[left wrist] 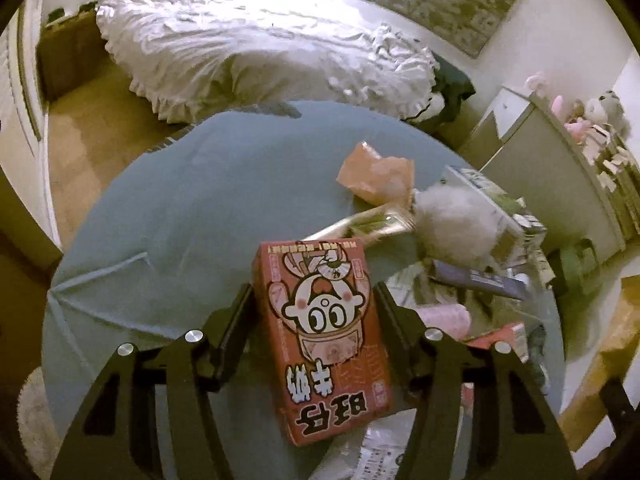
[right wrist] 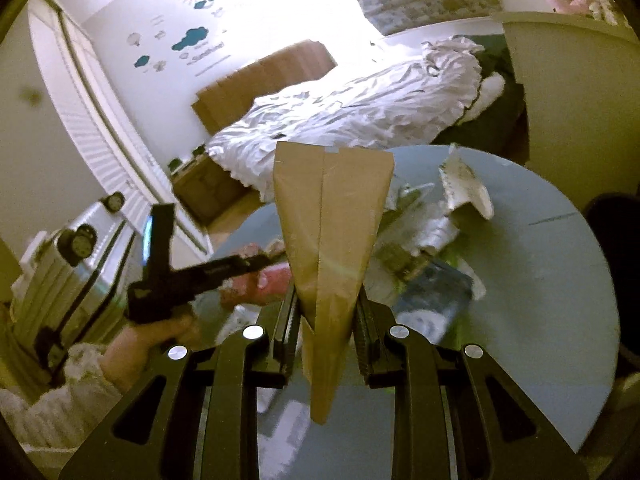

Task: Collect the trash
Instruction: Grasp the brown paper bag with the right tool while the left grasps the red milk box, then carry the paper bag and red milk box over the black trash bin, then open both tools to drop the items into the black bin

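My left gripper (left wrist: 314, 300) is shut on a red carton with a cartoon face (left wrist: 324, 332), held above the round blue-grey table (left wrist: 168, 216). My right gripper (right wrist: 326, 304) is shut on a folded brown paper bag (right wrist: 332, 216) that stands up between its fingers. A heap of trash lies on the table: an orange wrapper (left wrist: 376, 178), a grey fluffy ball (left wrist: 456, 224), a gold wrapper (left wrist: 372, 220) and printed cartons (left wrist: 492, 196). In the right wrist view the left gripper (right wrist: 240, 266) shows at the left, with crumpled white paper (right wrist: 464, 188) beyond the bag.
A bed with a white ruffled cover (left wrist: 256, 52) stands behind the table. A white cabinet with soft toys (left wrist: 560, 152) is at the right. A silver suitcase (right wrist: 76, 276) and cardboard boxes (right wrist: 264, 76) stand by the wall.
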A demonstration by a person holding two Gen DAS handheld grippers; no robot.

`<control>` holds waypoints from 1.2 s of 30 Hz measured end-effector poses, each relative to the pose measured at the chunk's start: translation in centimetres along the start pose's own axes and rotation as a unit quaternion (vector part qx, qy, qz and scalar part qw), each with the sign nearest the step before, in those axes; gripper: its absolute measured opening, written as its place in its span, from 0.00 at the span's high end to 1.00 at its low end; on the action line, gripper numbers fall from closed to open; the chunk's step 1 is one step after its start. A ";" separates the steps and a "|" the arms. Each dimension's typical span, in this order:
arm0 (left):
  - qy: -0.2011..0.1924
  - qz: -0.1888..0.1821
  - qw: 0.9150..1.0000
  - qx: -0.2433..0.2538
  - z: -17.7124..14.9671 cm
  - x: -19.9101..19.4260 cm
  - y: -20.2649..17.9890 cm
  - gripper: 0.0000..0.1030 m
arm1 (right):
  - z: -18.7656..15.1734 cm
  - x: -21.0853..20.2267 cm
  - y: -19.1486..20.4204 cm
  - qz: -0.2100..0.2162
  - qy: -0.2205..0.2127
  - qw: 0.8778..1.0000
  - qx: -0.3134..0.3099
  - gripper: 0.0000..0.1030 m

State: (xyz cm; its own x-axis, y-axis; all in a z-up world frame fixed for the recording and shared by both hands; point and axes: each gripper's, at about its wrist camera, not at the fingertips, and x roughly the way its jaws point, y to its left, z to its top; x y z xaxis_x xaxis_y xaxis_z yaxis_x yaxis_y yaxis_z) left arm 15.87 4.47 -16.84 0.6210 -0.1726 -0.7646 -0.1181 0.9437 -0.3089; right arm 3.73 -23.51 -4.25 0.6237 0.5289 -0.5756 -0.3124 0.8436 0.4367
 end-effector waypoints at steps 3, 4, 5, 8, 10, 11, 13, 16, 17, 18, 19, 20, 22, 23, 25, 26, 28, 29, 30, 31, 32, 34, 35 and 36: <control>-0.036 -0.018 0.999 0.011 0.0 -2.6 -1.1 0.43 | -0.2 -1.4 -2.4 0.005 -0.021 0.999 0.028 0.76; -0.045 -0.024 0.999 0.016 0.1 -3.4 -1.7 0.43 | -0.1 -2.0 -3.3 0.005 -0.030 0.999 0.038 0.76; -0.058 -0.037 0.997 0.026 0.4 -4.6 -2.7 0.43 | 0.1 -2.6 -4.2 0.005 -0.041 0.998 0.048 0.76; -0.082 -0.077 0.992 0.055 1.4 -6.6 -6.3 0.43 | 1.5 -5.7 -8.7 -0.021 -0.097 0.991 0.091 0.76; -0.084 -0.116 0.986 0.080 1.8 -7.3 -9.6 0.43 | 2.4 -7.2 -11.2 -0.043 -0.123 0.985 0.114 0.76; -0.079 -0.140 0.983 0.090 1.9 -7.3 -11.4 0.43 | 3.0 -8.1 -13.2 -0.064 -0.137 0.980 0.131 0.76; -0.061 -0.185 0.974 0.112 2.1 -6.4 -15.4 0.43 | 3.5 -8.9 -16.3 -0.090 -0.151 0.972 0.156 0.76; -0.024 -0.235 0.959 0.156 1.3 -3.6 -21.9 0.43 | 3.5 -9.3 -22.3 -0.137 -0.152 0.955 0.215 0.76; -0.014 -0.245 0.955 0.169 0.9 -2.6 -23.8 0.43 | 3.2 -9.2 -23.5 -0.146 -0.150 0.951 0.228 0.76; 0.002 -0.255 0.950 0.181 0.4 -1.3 -25.9 0.43 | 2.8 -9.0 -24.9 -0.155 -0.148 0.946 0.242 0.76; 0.012 -0.267 0.946 0.186 0.1 -0.7 -27.7 0.43 | 2.4 -8.8 -26.2 -0.162 -0.145 0.943 0.253 0.76; 0.025 -0.276 0.942 0.189 -0.2 0.2 -29.2 0.43 | 2.0 -8.7 -27.3 -0.168 -0.142 0.940 0.262 0.76; 0.053 -0.285 0.936 0.202 -1.1 2.7 -32.4 0.43 | 1.0 -8.2 -29.1 -0.176 -0.136 0.935 0.278 0.76; 0.063 -0.288 0.933 0.207 -1.6 3.7 -33.6 0.43 | 0.3 -7.7 -30.0 -0.179 -0.129 0.932 0.287 0.76; 0.078 -0.289 0.928 0.223 -2.5 5.5 -36.4 0.43 | 0.0 -7.6 -31.5 -0.180 -0.119 0.931 0.296 0.76; 0.085 -0.287 0.926 0.230 -2.9 6.5 -37.0 0.43 | -0.1 -7.3 -32.0 -0.184 -0.113 0.930 0.296 0.76; 0.099 -0.282 0.923 0.241 -3.7 8.1 -38.8 0.43 | -0.2 -7.1 -32.3 -0.190 -0.106 0.930 0.295 0.76; 0.105 -0.279 0.923 0.245 -4.0 8.8 -39.7 0.43 | -0.2 -6.9 -32.6 -0.193 -0.102 0.930 0.297 0.76; 0.110 -0.276 0.922 0.249 -4.1 9.4 -40.3 0.43 | -0.3 -6.9 -32.8 -0.193 -0.100 0.929 0.299 0.76; 0.111 -0.273 0.922 0.252 -4.2 9.8 -40.7 0.42 | -0.4 -6.8 -33.2 -0.193 -0.098 0.928 0.304 0.76; 0.112 -0.270 0.922 0.253 -4.4 10.0 -40.8 0.42 | -0.5 -6.8 -33.5 -0.193 -0.096 0.927 0.306 0.76; 0.115 -0.262 0.923 0.256 -4.6 10.4 -41.0 0.41 | -1.0 -7.1 -33.9 -0.193 -0.096 0.925 0.314 0.75; 0.115 -0.256 0.924 0.258 -4.7 10.6 -41.2 0.36 | -1.0 -7.1 -34.1 -0.190 -0.097 0.923 0.319 0.72; 0.112 -0.252 0.926 0.259 -4.9 10.6 -40.9 0.32 | -0.9 -7.2 -34.4 -0.189 -0.098 0.922 0.322 0.68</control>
State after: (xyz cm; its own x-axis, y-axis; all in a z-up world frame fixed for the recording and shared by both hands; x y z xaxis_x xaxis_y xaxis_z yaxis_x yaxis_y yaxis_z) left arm 23.47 -37.31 -15.07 0.3127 -0.6273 -0.7133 0.5657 0.7262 -0.3906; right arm 9.32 -56.26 -15.77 0.7384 0.1283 -0.6621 0.4051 0.7005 0.5875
